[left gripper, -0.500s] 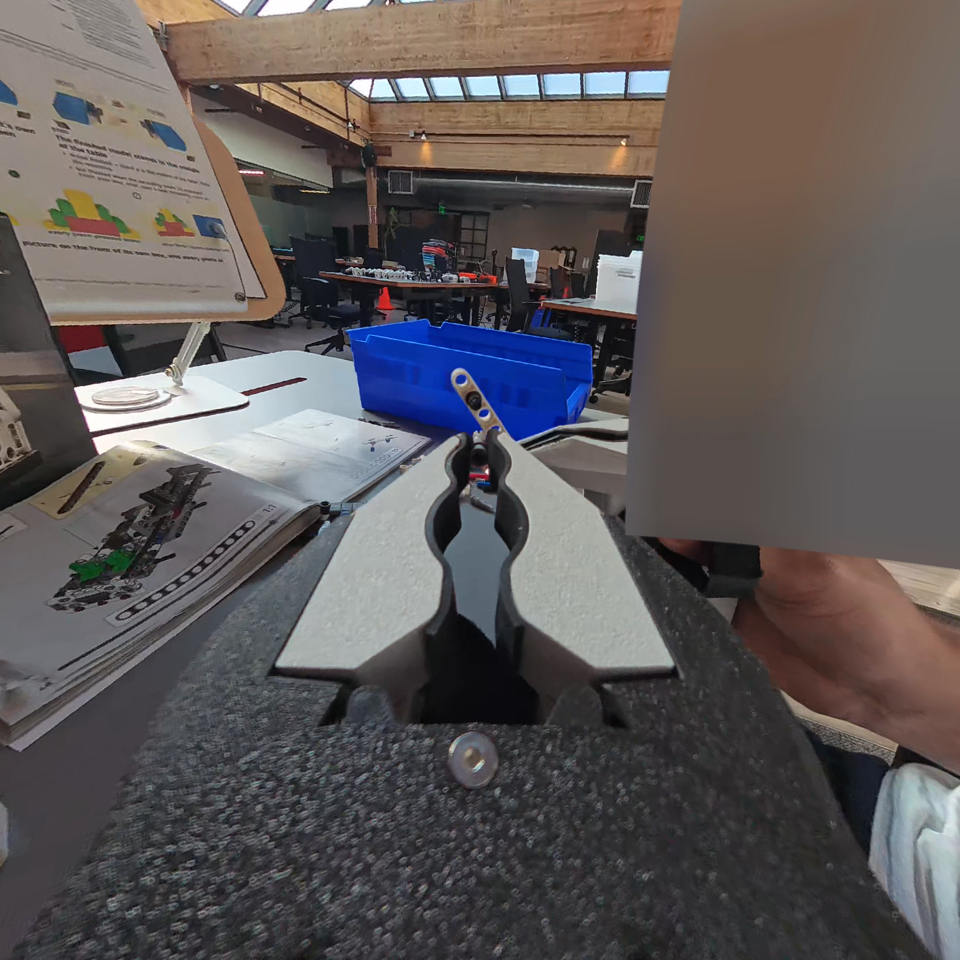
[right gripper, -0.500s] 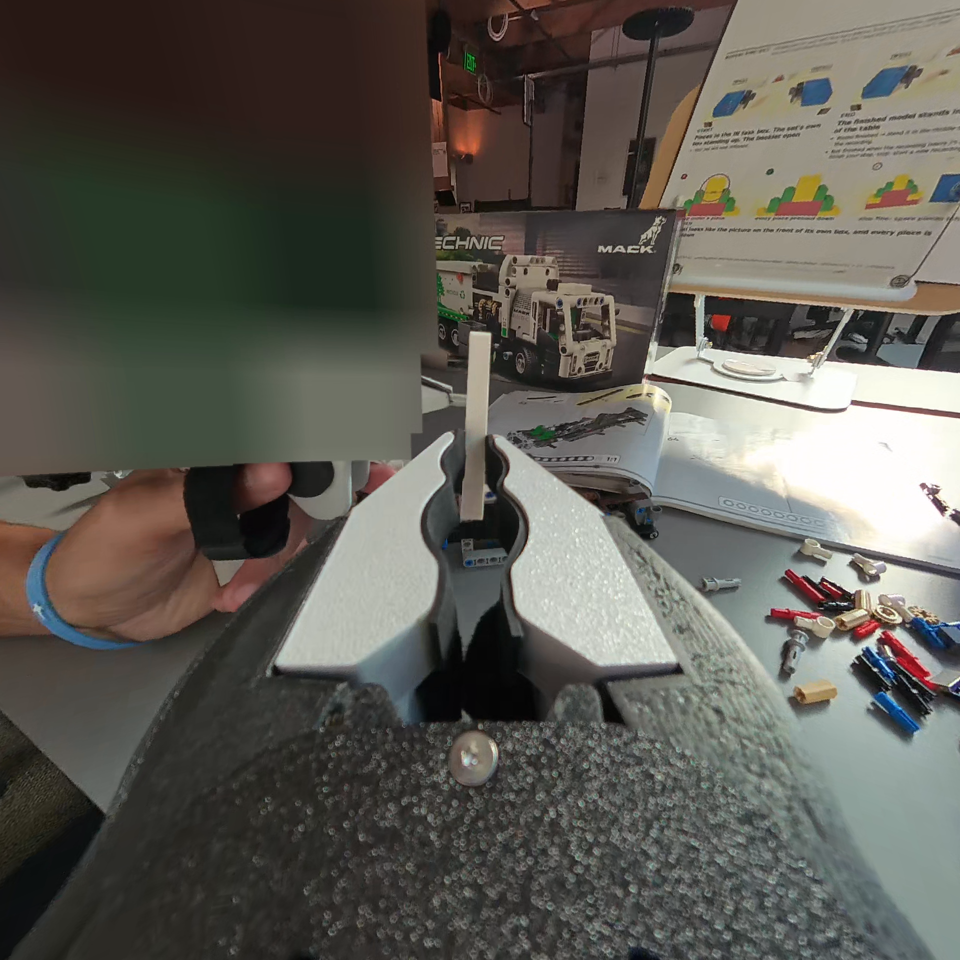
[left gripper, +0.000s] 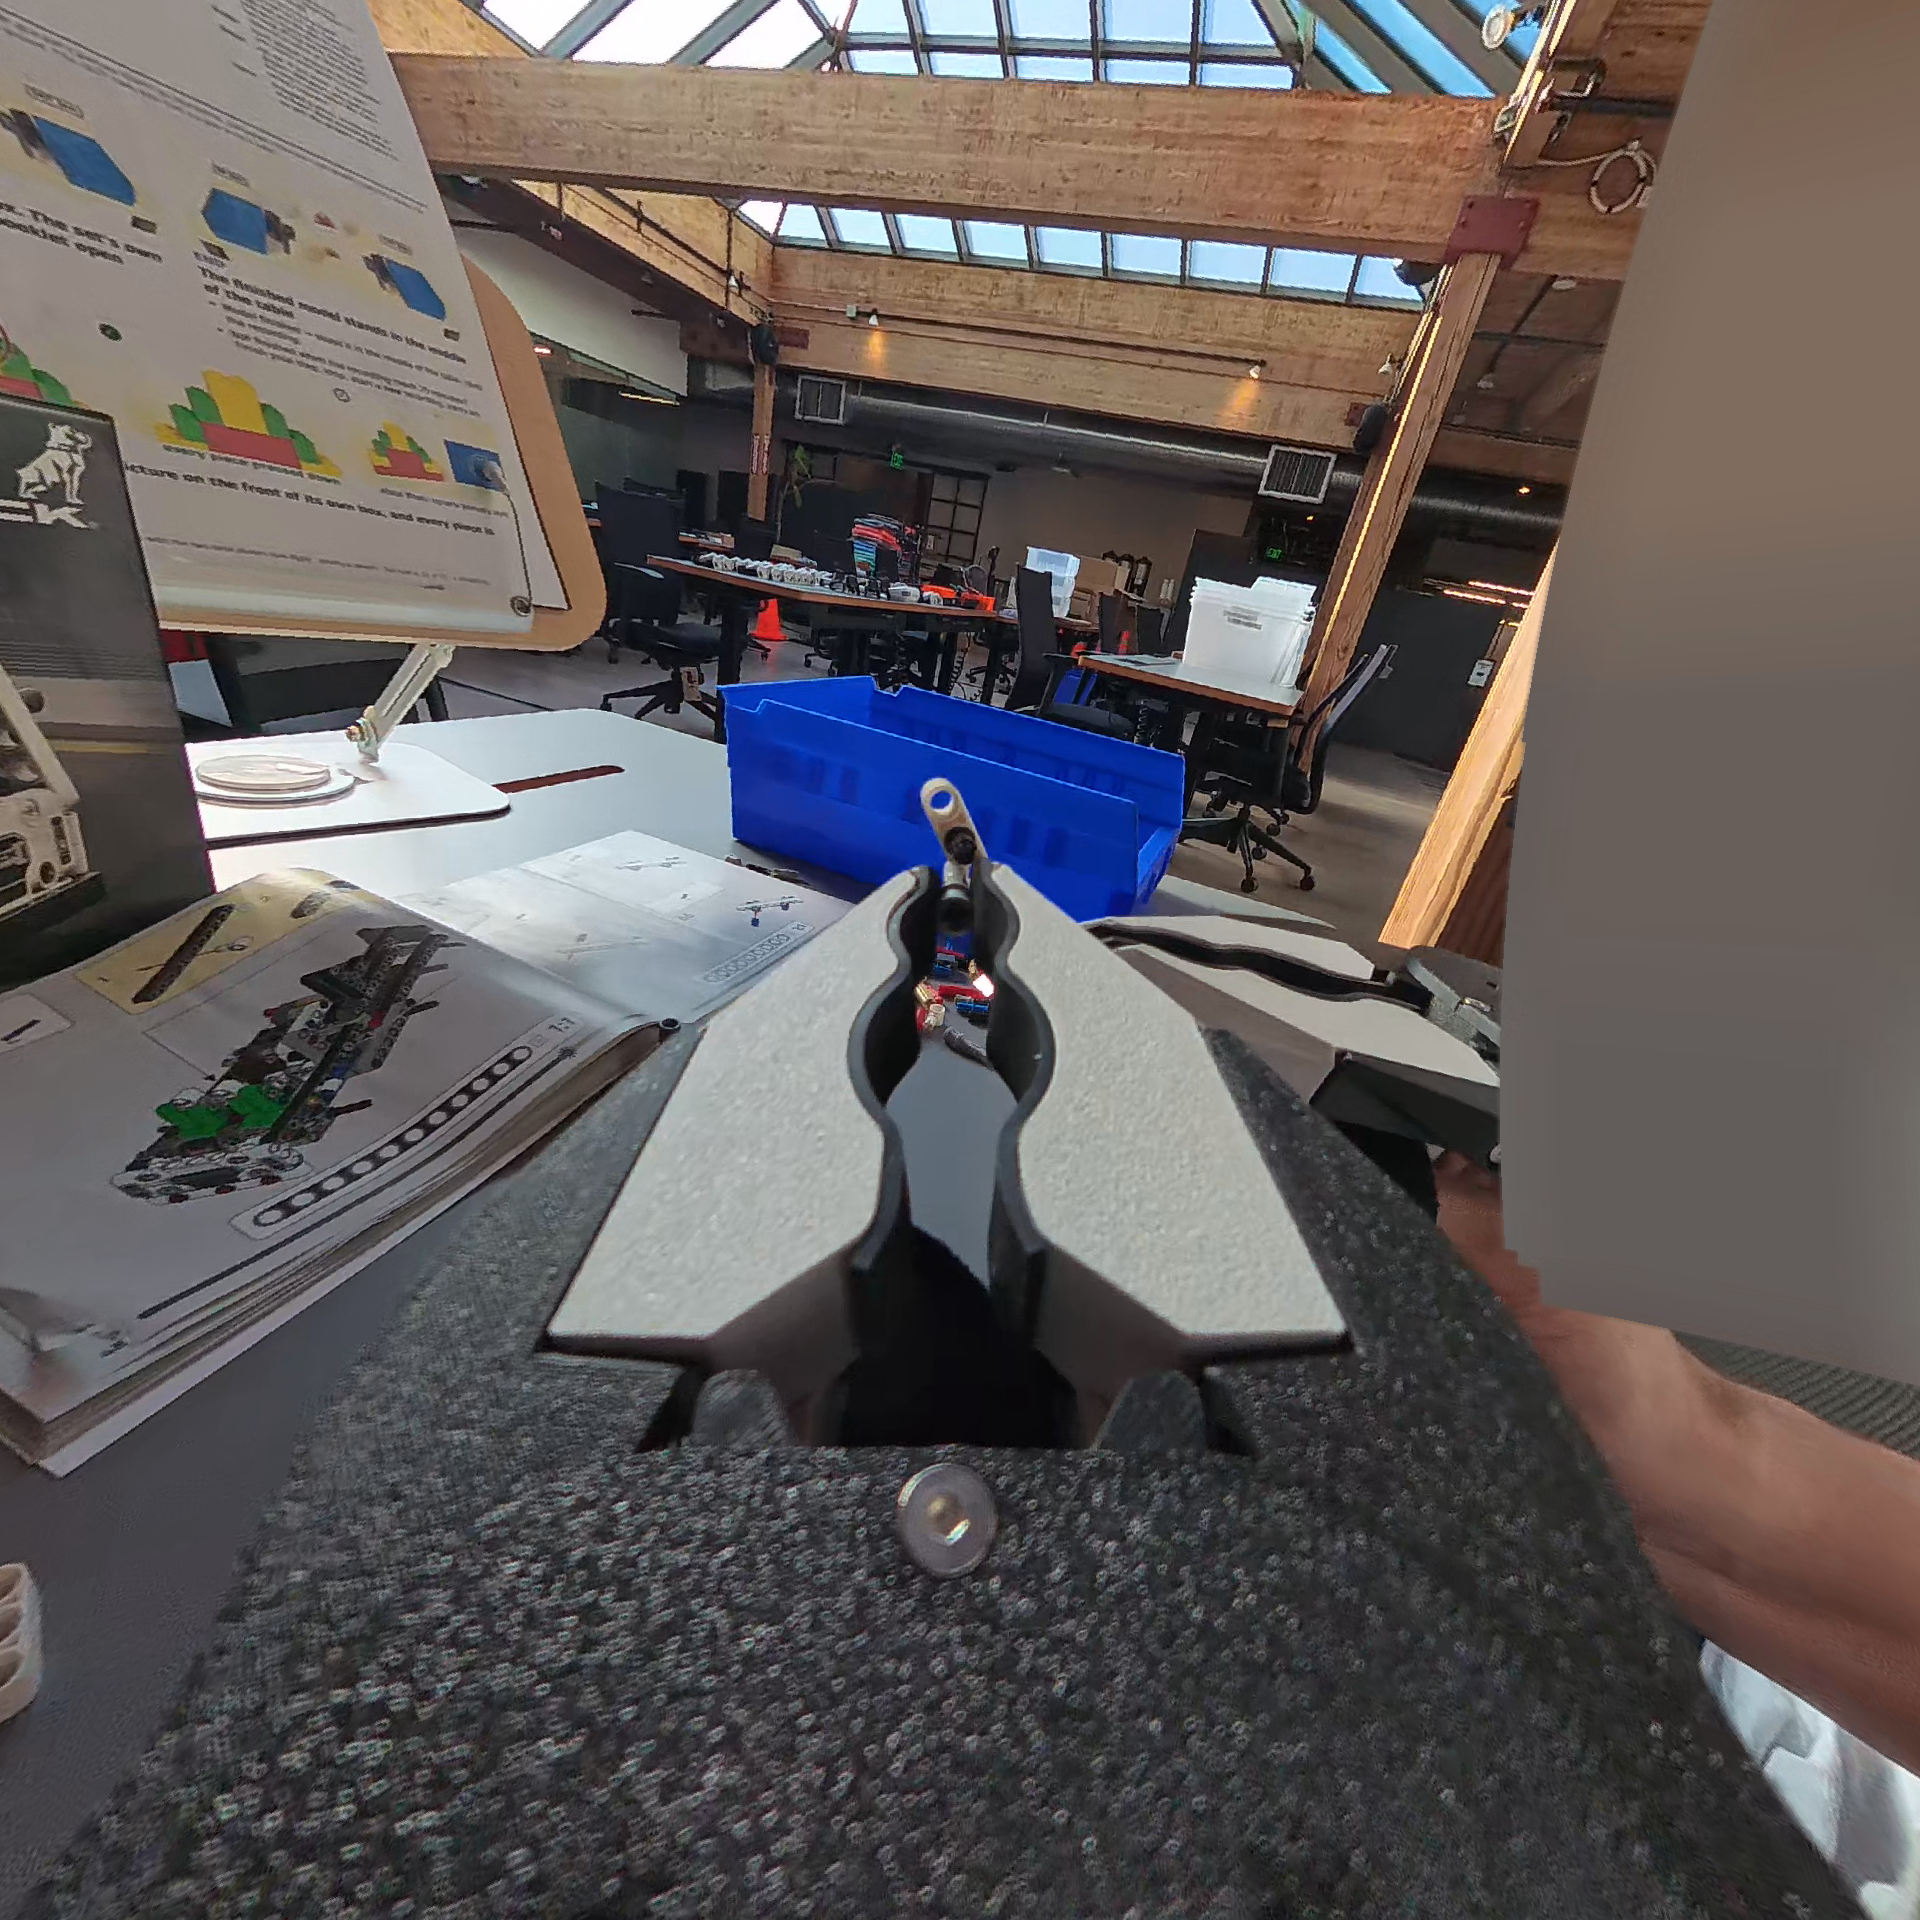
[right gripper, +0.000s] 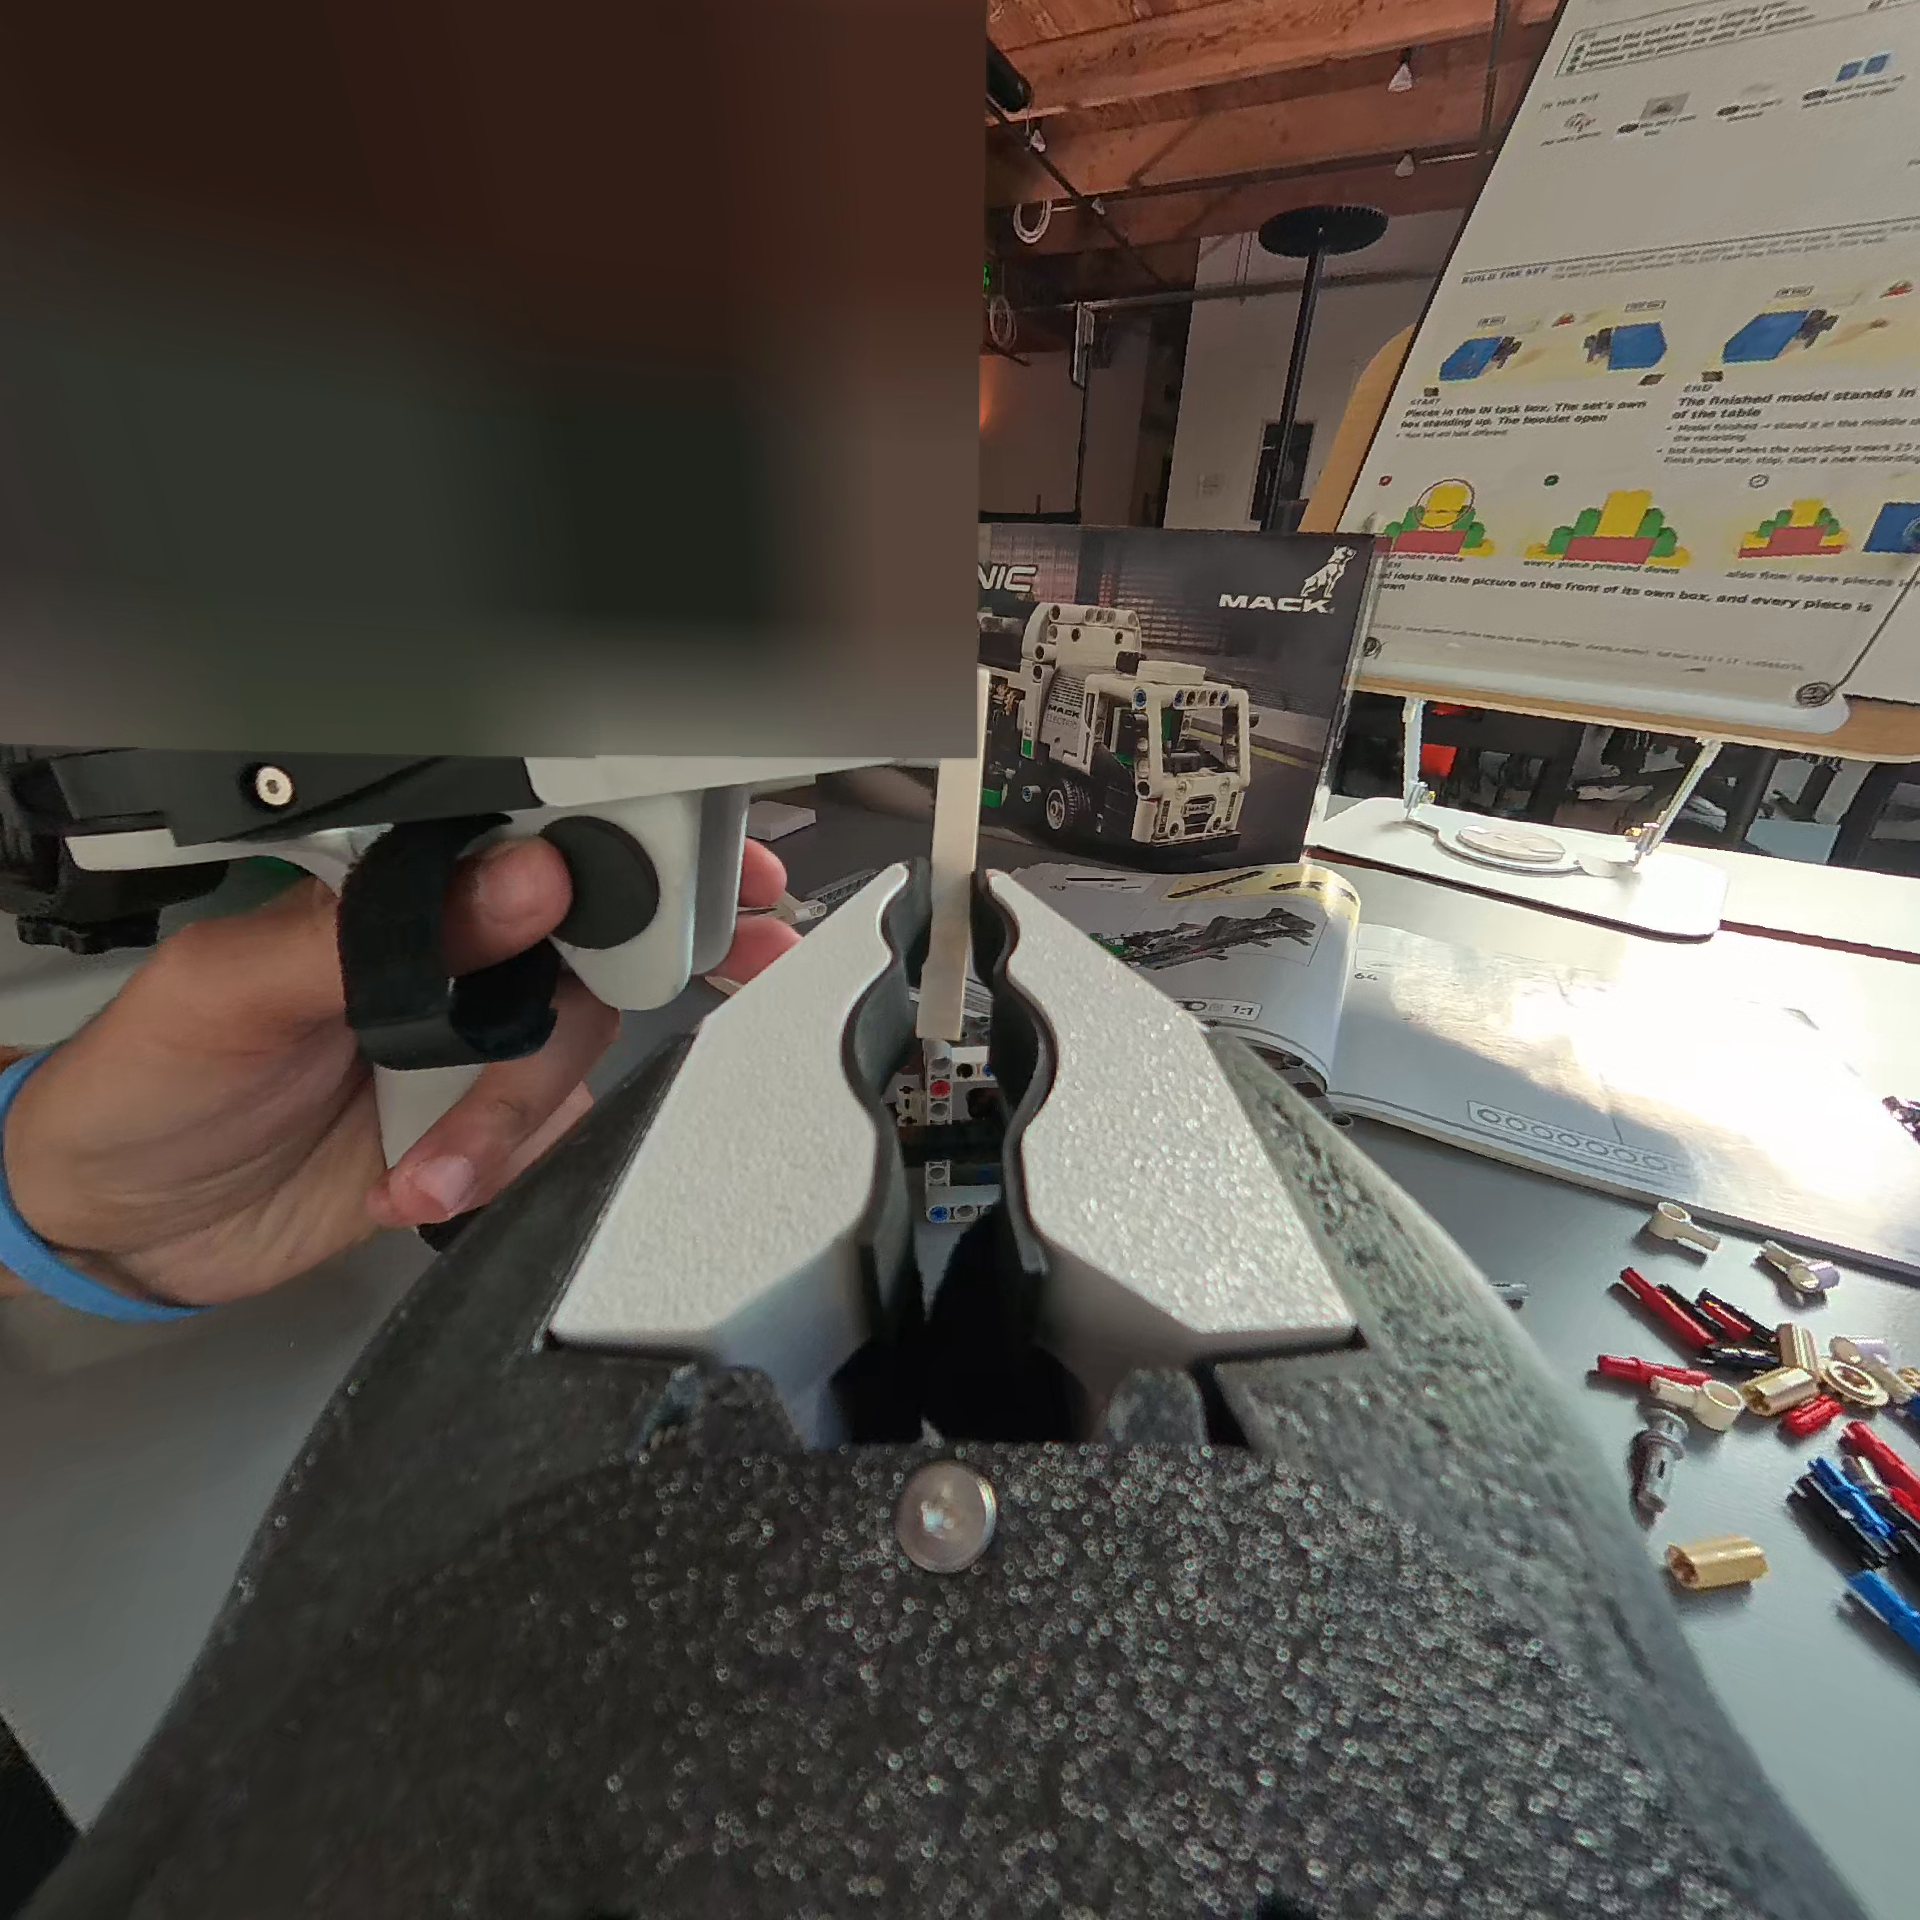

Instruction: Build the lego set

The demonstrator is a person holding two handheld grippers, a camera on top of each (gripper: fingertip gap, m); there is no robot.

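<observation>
Left gripper (left gripper: pixel 958 896): pale grey speckled fingers, black inner pads, charcoal foam-textured body.
Right gripper (right gripper: pixel 948 904): same pale grey, black and charcoal.
Beam (right gripper: pixel 956 904) in right gripper: plain off-white.
Small beam (left gripper: pixel 943 816) in left gripper: tan, with a black pin.
Bin (left gripper: pixel 935 800): bright blue.
Booklet (left gripper: pixel 312 1049): white pages, black and green model drawing, yellow corner panel.
Set box (right gripper: pixel 1164 696): dark grey, white truck with green accents.
Loose pieces (right gripper: pixel 1787 1382): red, blue, black, tan.
Wristband (right gripper: pixel 42 1236): light blue.
Table (right gripper: pixel 1558 1236): grey.
</observation>
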